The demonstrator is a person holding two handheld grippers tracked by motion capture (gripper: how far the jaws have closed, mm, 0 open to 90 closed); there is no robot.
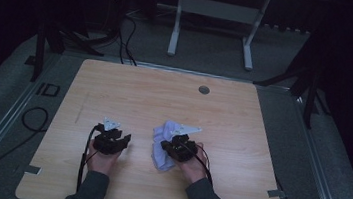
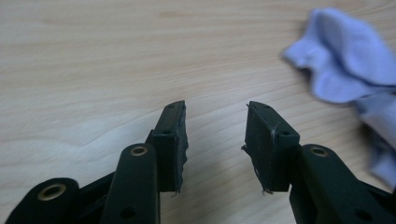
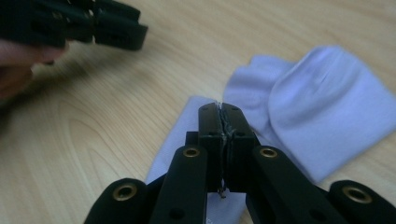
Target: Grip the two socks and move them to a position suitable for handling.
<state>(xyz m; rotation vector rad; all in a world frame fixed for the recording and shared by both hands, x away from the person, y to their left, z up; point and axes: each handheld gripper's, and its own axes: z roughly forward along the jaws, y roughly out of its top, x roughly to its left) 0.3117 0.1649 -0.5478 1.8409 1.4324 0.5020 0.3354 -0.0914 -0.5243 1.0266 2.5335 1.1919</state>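
Pale wood-grain worktop (image 1: 241,132) with rounded corners and a small round grey grommet (image 1: 204,89) near its far edge. I hold the left gripper (image 2: 215,126) low over bare laminate, its jaws apart; the black rubber pads (image 2: 180,144) are flat, rectangular and frayed along their edges, with brass-ringed holes in the matte black arms behind them. The right gripper (image 3: 219,123) has its jaws pressed together, pad against pad, poised above a soft, pale lavender cloth (image 3: 322,107); I cannot tell whether any fabric is pinched between them. The cloth lies crumpled on the worktop in rounded folds, its knit surface smooth and matte. In the high view the cloth (image 1: 161,148) sits near the centre of the near half, partly under the right gripper (image 1: 178,147), with the left gripper (image 1: 112,140) just beside it to the left. Grey carpeted floor (image 1: 280,56) surrounds the worktop.
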